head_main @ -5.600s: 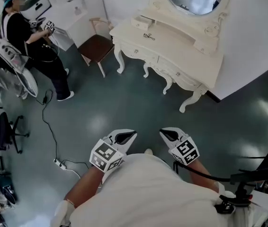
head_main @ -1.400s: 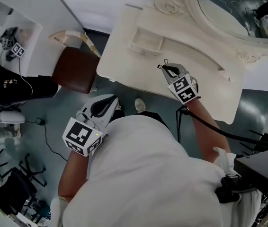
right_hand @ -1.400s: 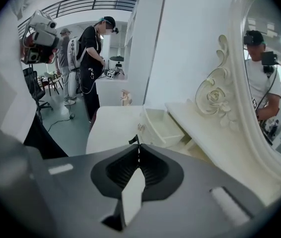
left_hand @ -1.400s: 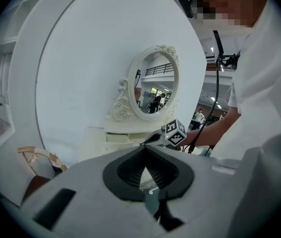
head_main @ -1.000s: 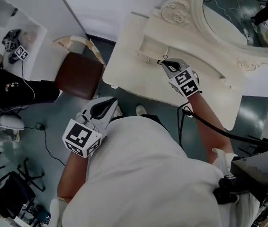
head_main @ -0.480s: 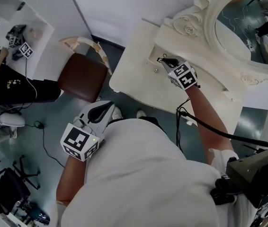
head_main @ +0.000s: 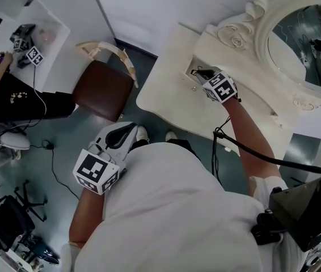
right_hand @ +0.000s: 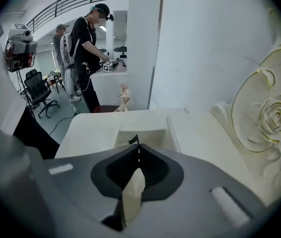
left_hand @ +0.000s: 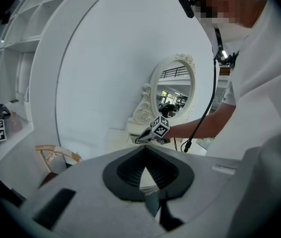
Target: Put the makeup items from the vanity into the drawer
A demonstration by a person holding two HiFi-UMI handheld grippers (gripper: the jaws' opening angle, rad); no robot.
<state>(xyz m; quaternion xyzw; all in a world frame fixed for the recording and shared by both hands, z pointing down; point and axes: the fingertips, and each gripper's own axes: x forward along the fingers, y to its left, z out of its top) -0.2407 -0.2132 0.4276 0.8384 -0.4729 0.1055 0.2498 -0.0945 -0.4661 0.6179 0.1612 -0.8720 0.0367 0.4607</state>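
My right gripper (head_main: 200, 73) is shut on a small black looped makeup tool (head_main: 195, 71). It holds the tool over the small open drawer (head_main: 190, 68) in the raised shelf of the cream vanity (head_main: 172, 103). In the right gripper view only the tool's black tip (right_hand: 133, 140) pokes out of the shut jaws, with the drawer's cavity (right_hand: 143, 132) just beyond. My left gripper (head_main: 127, 130) hangs at my side over the floor, its jaws shut on nothing. From the left gripper view the right gripper (left_hand: 148, 135) shows far off at the vanity.
An oval mirror (head_main: 311, 35) in a carved frame tops the vanity. A chair with a brown seat (head_main: 104, 89) stands left of the vanity. A person in black (head_main: 18, 98) works at a white desk at the far left. A black cable (head_main: 251, 154) trails along my right arm.
My right gripper has carried the black tool up and left across the vanity top to the open little drawer. The left gripper has stayed by my side.
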